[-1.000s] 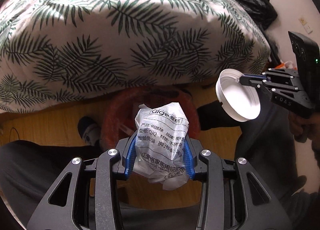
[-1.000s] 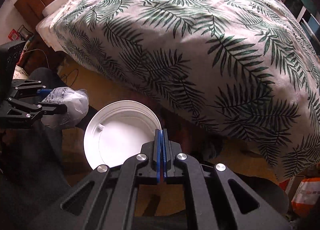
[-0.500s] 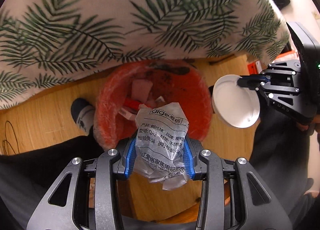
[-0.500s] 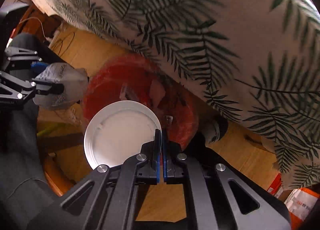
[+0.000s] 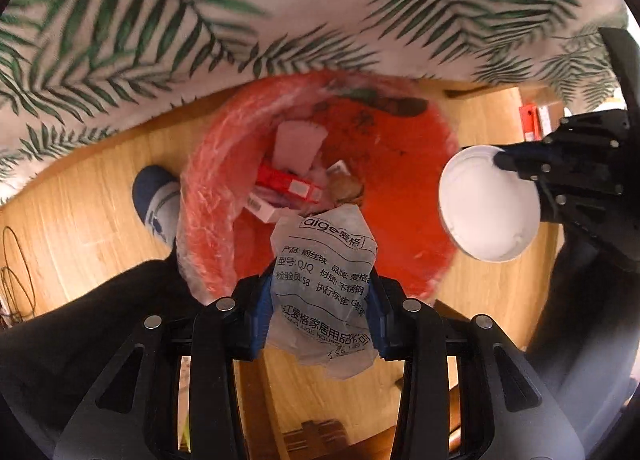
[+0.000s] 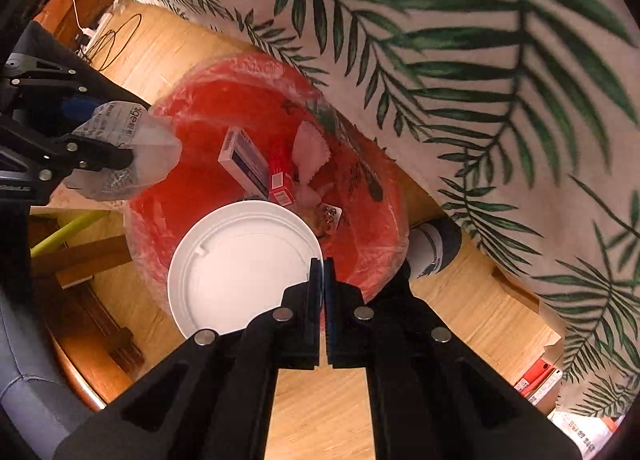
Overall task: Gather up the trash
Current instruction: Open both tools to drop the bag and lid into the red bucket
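Note:
My left gripper (image 5: 320,296) is shut on a crumpled clear plastic bag (image 5: 326,280) with black print, held over the near rim of a red trash bin (image 5: 404,176) lined with clear plastic. My right gripper (image 6: 322,272) is shut on the rim of a white round lid (image 6: 240,268), held above the bin (image 6: 192,148). The lid (image 5: 488,204) also shows at the right in the left wrist view, over the bin's right edge. The bag (image 6: 128,152) shows at the left in the right wrist view. The bin holds small boxes (image 6: 246,164) and scraps.
A bed with a palm-leaf cover (image 5: 280,12) overhangs the bin's far side. The floor is wood (image 5: 80,212). A socked foot (image 5: 158,200) stands left of the bin. Cables (image 6: 116,36) lie on the floor. A wooden stool (image 6: 92,252) stands near the bin.
Both grippers have tilted down and moved closer over the red bin, which now fills the middle of both views. Each still holds its item.

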Available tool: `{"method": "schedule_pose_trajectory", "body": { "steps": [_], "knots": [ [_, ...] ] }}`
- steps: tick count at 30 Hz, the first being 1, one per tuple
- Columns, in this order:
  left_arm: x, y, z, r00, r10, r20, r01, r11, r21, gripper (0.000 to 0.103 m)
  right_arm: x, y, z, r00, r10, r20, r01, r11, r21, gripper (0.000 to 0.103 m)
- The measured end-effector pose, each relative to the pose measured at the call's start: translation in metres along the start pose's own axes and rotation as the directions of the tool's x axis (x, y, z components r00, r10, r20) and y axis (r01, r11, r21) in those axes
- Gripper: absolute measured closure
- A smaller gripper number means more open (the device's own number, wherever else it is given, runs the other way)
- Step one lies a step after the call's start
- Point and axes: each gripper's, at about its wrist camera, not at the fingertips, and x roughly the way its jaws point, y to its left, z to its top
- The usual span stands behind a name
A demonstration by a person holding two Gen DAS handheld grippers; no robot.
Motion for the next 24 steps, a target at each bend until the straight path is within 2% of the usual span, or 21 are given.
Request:
{"method": "schedule_pose_trajectory", "body": {
  "steps": [7, 12, 13, 14, 15, 16, 24],
  "knots": [
    [0.021, 0.011, 0.004, 0.999, -0.01, -0.046, 0.009, 1.0, -0.016, 0.065, 0.021, -0.001, 0.006, 0.999, 0.013, -0.041, -0.013, 1.0, -0.006, 0.102],
    [0.019, 0.014, 0.006, 0.999, -0.025, -0.028, 0.024, 0.999, -0.026, 0.062, 0.028, 0.001, 0.009, 0.998, 0.036, -0.044, -0.037, 0.999, -0.009, 0.1],
    [0.018, 0.014, 0.006, 1.0, -0.015, -0.018, 0.014, 1.0, -0.021, 0.055, 0.027, 0.0, 0.01, 0.998, 0.046, -0.041, -0.046, 0.999, -0.004, 0.093],
    [0.017, 0.014, 0.006, 1.0, -0.007, -0.016, 0.006, 1.0, -0.022, 0.029, 0.028, -0.002, 0.01, 0.997, 0.063, -0.035, -0.063, 0.998, -0.001, 0.076],
    [0.015, 0.013, 0.006, 1.0, -0.005, -0.018, 0.004, 1.0, -0.025, 0.013, 0.027, -0.003, 0.01, 0.995, 0.088, -0.036, -0.088, 0.996, 0.001, 0.018],
    [0.014, 0.013, 0.006, 1.0, -0.008, -0.013, 0.008, 1.0, -0.025, 0.007, 0.026, -0.003, 0.008, 0.995, 0.096, -0.033, -0.096, 0.995, -0.003, 0.009],
    [0.007, 0.017, 0.003, 1.0, -0.009, -0.008, 0.008, 0.999, -0.052, 0.006, 0.007, -0.008, 0.001, 0.995, 0.095, -0.012, -0.095, 0.995, 0.006, 0.007]
  ]
}}
